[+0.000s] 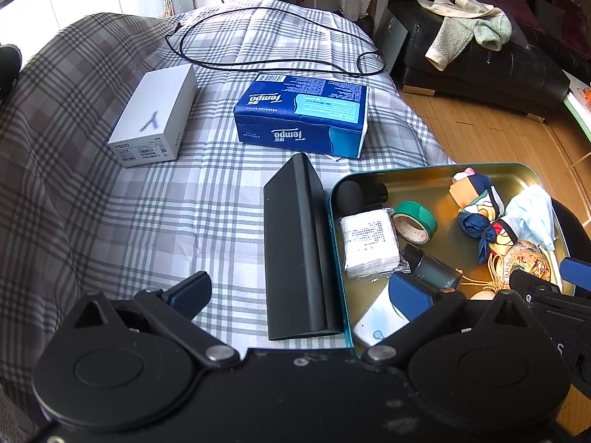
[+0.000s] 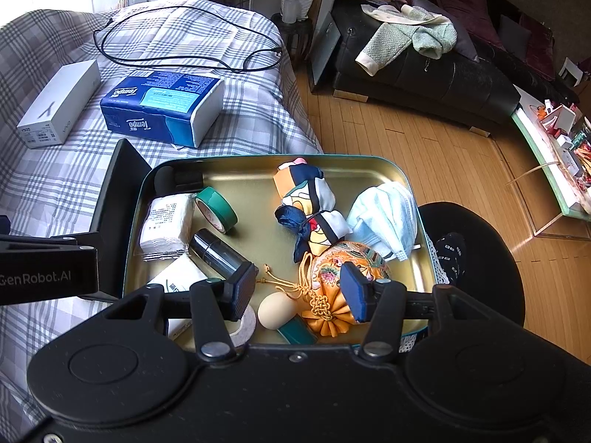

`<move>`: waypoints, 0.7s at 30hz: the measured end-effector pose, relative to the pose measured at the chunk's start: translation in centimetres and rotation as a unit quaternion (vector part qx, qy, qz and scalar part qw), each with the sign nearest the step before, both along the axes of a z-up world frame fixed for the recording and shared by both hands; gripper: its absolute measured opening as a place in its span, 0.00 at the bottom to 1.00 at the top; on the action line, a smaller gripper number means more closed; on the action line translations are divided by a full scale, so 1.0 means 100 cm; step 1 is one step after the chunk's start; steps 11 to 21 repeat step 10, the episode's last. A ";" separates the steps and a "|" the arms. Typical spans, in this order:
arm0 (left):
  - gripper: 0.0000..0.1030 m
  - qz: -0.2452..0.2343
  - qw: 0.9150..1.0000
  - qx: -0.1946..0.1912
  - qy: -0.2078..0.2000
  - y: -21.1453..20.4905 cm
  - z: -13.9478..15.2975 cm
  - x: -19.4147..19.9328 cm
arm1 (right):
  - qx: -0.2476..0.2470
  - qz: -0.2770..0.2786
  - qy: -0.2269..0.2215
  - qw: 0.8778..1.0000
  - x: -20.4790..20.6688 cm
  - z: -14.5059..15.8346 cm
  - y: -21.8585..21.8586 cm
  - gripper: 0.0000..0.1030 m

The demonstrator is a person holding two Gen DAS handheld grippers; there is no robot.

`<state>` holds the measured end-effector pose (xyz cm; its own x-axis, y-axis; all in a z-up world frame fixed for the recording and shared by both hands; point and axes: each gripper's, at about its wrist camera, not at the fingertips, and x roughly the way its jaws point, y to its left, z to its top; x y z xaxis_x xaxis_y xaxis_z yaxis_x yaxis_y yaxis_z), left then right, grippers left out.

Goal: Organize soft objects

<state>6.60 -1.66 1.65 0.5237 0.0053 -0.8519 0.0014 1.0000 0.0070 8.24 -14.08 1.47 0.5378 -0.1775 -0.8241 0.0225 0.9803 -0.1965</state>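
A teal-rimmed tin (image 2: 369,160) on the plaid bed holds a light blue face mask (image 2: 384,217), a navy cartoon cloth bundle (image 2: 310,206), an orange embroidered pouch (image 2: 332,269), a white tissue packet (image 2: 166,225) and a beige egg-shaped sponge (image 2: 275,310). My right gripper (image 2: 299,291) hangs over the tin's near end, partly open. The pouch's cord lies below the gap and its right pad overlaps the pouch. Nothing is gripped. My left gripper (image 1: 301,291) stands wide open over a black box (image 1: 295,251) beside the tin (image 1: 517,170).
A green tape roll (image 2: 216,208), a dark cylinder (image 2: 218,251) and a white tape roll (image 2: 243,326) also lie in the tin. On the bed are a blue Tempo tissue pack (image 1: 301,118), a white phone box (image 1: 155,118) and a black cable (image 1: 258,37). Wooden floor lies to the right.
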 end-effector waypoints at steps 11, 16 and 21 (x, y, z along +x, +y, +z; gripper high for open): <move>0.99 -0.002 1.000 0.003 -0.001 0.000 -0.002 -0.002 | 0.000 0.000 0.000 1.000 0.000 0.000 0.000 0.50; 0.99 -0.002 1.000 0.003 -0.001 0.000 -0.002 -0.002 | 0.000 0.000 0.000 1.000 0.000 0.000 0.000 0.50; 0.99 -0.002 1.000 0.003 -0.001 0.000 -0.002 -0.002 | 0.000 0.000 0.000 1.000 0.000 0.000 0.000 0.50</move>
